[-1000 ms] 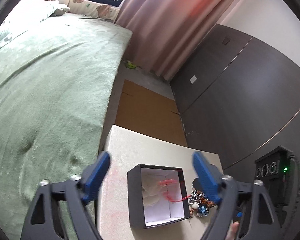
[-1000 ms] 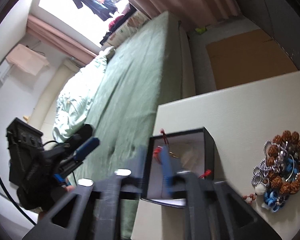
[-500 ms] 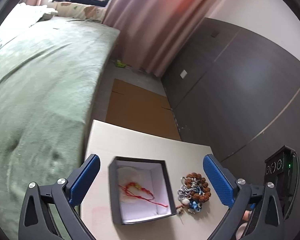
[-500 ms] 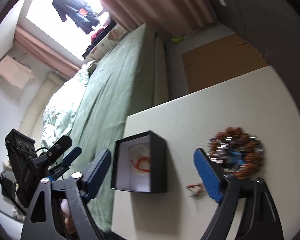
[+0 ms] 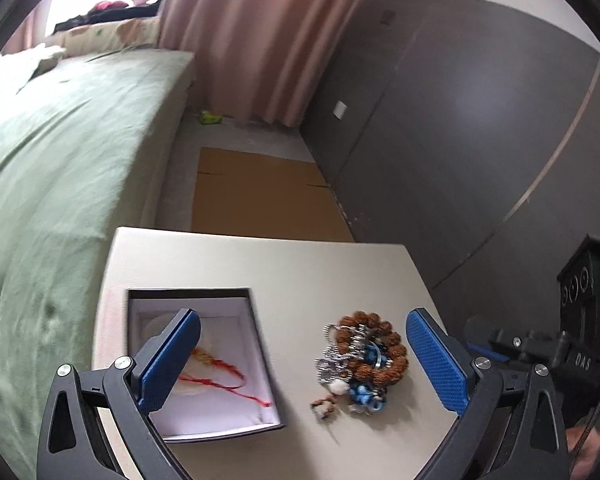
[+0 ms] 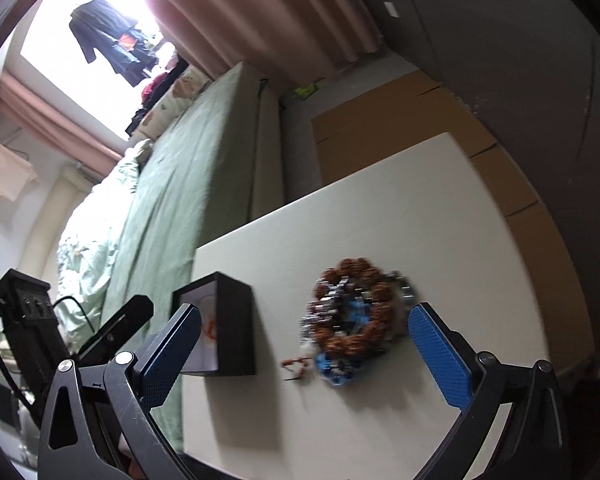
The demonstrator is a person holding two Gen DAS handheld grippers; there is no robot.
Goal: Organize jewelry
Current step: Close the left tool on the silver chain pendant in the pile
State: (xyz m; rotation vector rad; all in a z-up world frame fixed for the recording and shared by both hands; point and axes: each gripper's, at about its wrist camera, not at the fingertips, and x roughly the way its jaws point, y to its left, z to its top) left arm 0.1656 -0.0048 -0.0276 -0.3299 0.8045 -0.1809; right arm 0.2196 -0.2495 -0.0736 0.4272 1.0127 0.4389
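Bedside worktop (image 5: 260, 272): box (image 5: 196, 364) w/ red cord (image 5: 220, 376) inside; bracelet pile (image 5: 360, 360) just beside it. Right claw (image 6: 304, 360) jaws just spread wide, empty, over pile; left claw (image 5: 300, 360) wide, empty. Step, I'd judge: next pickup. Needs lowering, pinching one bracelet.

Bench (image 5: 308, 280): pale cream top, rectangular, set just beside the bed.
Box (image 5: 260, 344): dark, open, white-lined, on the bench's side nearest the bed; red cord bracelet (image 5: 224, 376) inside.
Jewelry pile (image 5: 360, 356): on the bare top, apart from the box; brown bead bracelet ringing silver chain and blue pieces.
Small bead piece (image 5: 323, 405): loose, just beside the pile.
Floor (image 5: 244, 136): grey, with flat cardboard (image 5: 260, 196) beyond the bench's far edge.
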